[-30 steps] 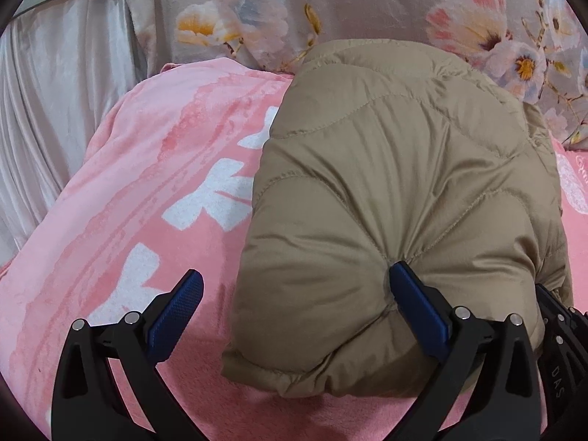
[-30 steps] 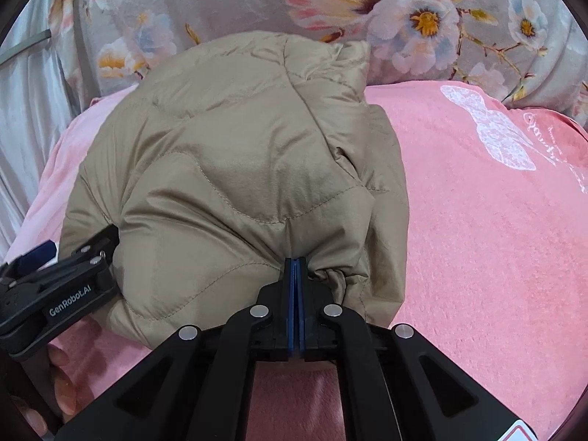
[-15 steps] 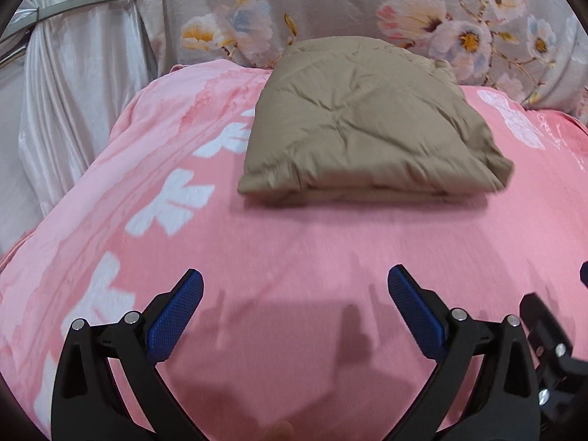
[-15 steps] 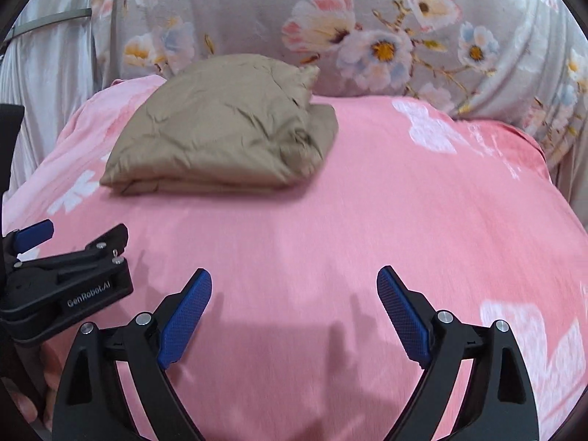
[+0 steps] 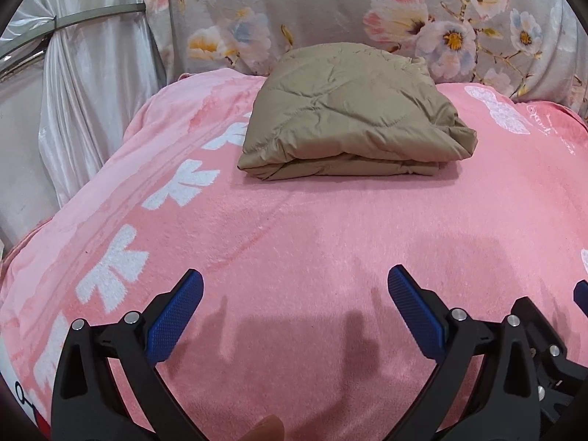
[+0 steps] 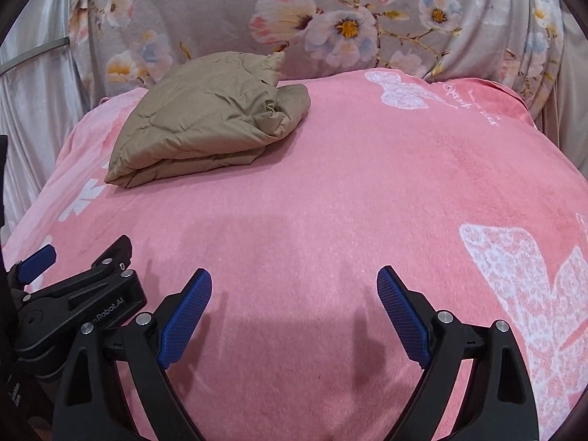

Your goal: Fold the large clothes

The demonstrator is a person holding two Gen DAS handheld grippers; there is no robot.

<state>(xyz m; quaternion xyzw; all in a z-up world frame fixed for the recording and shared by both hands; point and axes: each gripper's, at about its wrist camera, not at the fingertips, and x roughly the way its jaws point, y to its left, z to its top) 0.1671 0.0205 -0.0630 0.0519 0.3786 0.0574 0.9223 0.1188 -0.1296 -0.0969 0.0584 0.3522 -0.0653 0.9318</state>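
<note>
1. While both tools hang low over the bed, the left gripper [image 5: 294, 305] is nearest in its own view, its blue-padded black fingers spread wide with nothing between them, only bare blanket.
2. Just beside it, at about three o'clock, the right gripper [image 6: 294, 303] shows the same: jaws standing well apart and empty. Its jaws opened off the garment within the last second and have not moved since.
3. Under both lies the pink fleece blanket with white bow and butterfly prints [image 5: 330, 228], smooth, with the grippers' shadows falling on it. A fingertip of the person peeks in at six o'clock in the left view.
4. Further off, toward twelve o'clock from the left gripper and about eleven o'clock from the right, the tan quilted puffer jacket [image 5: 352, 121] rests on the blanket as a compact stacked bundle, well apart from both tools.
5. Behind it hangs the grey floral cloth [image 6: 330, 18], with pale satin curtain [image 5: 84, 92] at about ten o'clock.
6. I'd judge the folding done: layers sit squared, though one corner bunches loosely at the bundle's right. Left, at most, is tidying that corner.
</note>
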